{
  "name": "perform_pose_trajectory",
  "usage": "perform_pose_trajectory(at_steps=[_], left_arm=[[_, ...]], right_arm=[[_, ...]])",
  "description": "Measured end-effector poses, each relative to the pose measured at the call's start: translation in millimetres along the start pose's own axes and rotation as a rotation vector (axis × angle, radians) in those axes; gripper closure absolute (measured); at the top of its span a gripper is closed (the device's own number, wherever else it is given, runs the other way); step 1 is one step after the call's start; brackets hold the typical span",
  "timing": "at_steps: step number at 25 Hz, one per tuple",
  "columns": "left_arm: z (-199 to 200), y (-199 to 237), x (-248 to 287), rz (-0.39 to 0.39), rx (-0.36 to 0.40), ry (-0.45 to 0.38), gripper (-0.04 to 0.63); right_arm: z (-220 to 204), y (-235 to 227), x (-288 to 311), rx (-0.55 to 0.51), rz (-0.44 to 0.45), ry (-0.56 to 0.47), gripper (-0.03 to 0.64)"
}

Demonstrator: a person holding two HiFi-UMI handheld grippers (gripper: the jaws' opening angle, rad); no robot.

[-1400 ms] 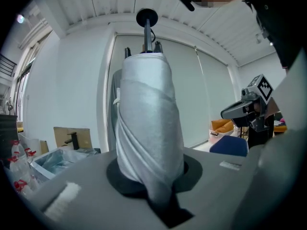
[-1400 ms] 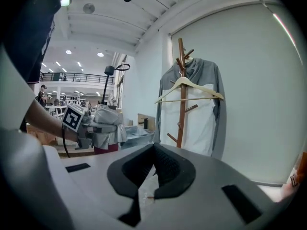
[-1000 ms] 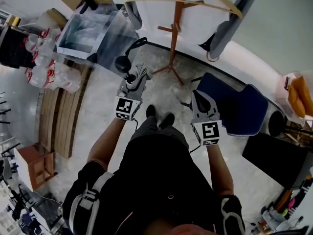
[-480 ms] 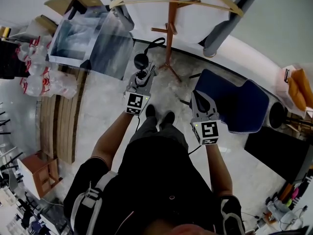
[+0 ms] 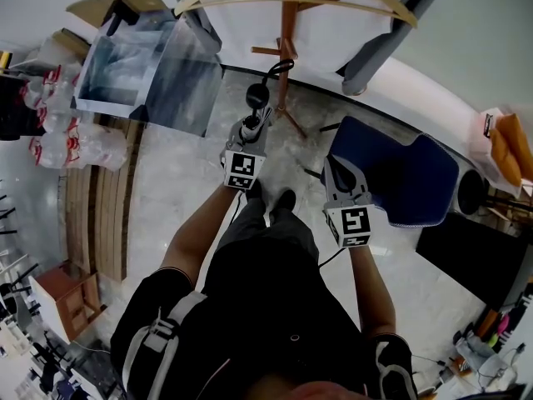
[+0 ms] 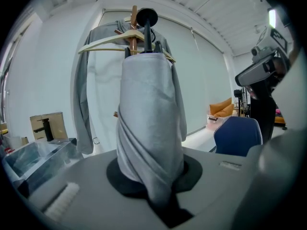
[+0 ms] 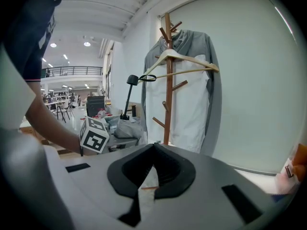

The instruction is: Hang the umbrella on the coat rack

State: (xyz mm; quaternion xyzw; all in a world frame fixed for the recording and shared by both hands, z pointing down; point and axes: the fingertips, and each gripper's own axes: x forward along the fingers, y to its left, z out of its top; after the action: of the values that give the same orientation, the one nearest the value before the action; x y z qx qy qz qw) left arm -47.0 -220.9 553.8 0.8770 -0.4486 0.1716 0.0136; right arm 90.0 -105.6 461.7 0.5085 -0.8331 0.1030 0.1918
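Gripping the folded grey umbrella (image 6: 148,128) in the left gripper (image 5: 250,136), with jaws drawn narrow onto its cloth and the black handle end up, just short of the coat rack (image 5: 290,48) on the person's side and close to the trunk. Holding the right gripper (image 7: 153,150) further back from the coat rack and to the right of it, with jaws closed tip to tip on nothing. Around the coat rack: a wooden hanger (image 5: 291,2) across its top with a grey jacket (image 7: 192,80) draped over it, pegs lower down the trunk, spread feet on the pale floor (image 5: 183,182). Left of the coat rack, clear plastic boxes (image 5: 150,57) and wooden boards (image 5: 96,215); right of it, a blue chair (image 5: 400,182) close by the right gripper, then a black stool (image 5: 470,211) and something orange (image 5: 510,161) at the picture's edge. Between umbrella and trunk, only the loop of the handle strap (image 5: 279,67), lying close to a low peg; touching or not, impossible to say. Blocking most of the coat rack in the left gripper view: the umbrella itself, with just the hanger ends and the top showing. Cut off by the head view's upper border: the top of the coat rack and most of the jacket. Open floor in front of the coat rack, between boxes and chair.
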Motion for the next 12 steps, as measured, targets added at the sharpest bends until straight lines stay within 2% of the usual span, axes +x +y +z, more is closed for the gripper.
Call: perform_pose_trajectory(at_steps=[9, 12], left_arm=[[-26.0, 0.3, 25.3, 0.07, -0.018, 0.066, 0.541], [-31.0, 0.1, 34.1, 0.086, -0.01, 0.065, 0.541]], right_arm=[[-11.9, 0.2, 5.6, 0.008, 0.004, 0.02, 0.618], [-15.0, -0.2, 5.7, 0.013, 0.005, 0.026, 0.618]])
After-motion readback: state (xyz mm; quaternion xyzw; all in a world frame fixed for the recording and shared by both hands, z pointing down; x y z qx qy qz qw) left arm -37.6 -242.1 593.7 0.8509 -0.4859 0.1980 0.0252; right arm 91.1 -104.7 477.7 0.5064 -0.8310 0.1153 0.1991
